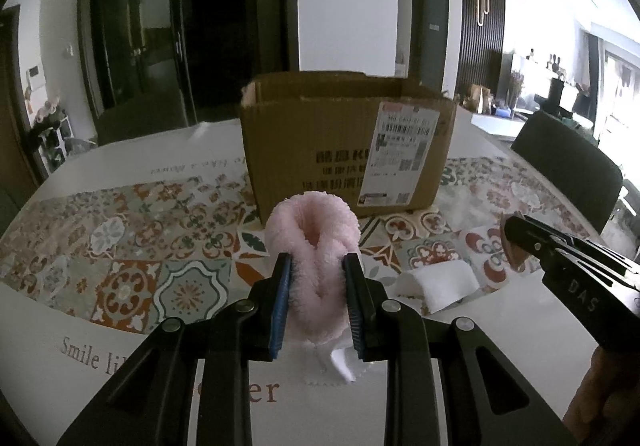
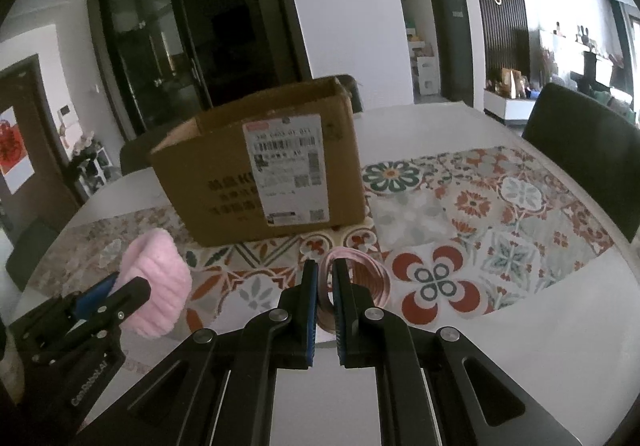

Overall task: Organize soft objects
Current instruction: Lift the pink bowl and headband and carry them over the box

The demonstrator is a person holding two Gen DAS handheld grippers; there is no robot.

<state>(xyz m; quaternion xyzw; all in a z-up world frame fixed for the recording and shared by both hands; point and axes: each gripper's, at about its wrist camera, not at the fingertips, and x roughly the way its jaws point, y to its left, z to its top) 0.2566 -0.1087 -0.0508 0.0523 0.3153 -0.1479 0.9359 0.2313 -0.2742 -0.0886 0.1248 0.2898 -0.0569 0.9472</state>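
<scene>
My left gripper (image 1: 317, 266) is shut on a fluffy pink rolled cloth (image 1: 316, 246), lifted above the table; the same pink cloth (image 2: 158, 288) and left gripper (image 2: 120, 290) show at the left of the right wrist view. My right gripper (image 2: 325, 270) is shut on a coil of thin pink-brown cord (image 2: 360, 278), held over the patterned mat. In the left wrist view the right gripper (image 1: 516, 242) comes in from the right. An open cardboard box (image 1: 344, 141) with a shipping label stands beyond both grippers, also the cardboard box (image 2: 264, 173).
A folded white cloth (image 1: 440, 284) lies on the table by the patterned mat (image 1: 120, 246). More white fabric (image 1: 340, 362) lies under the left gripper. A dark chair (image 2: 588, 149) stands at the table's right edge.
</scene>
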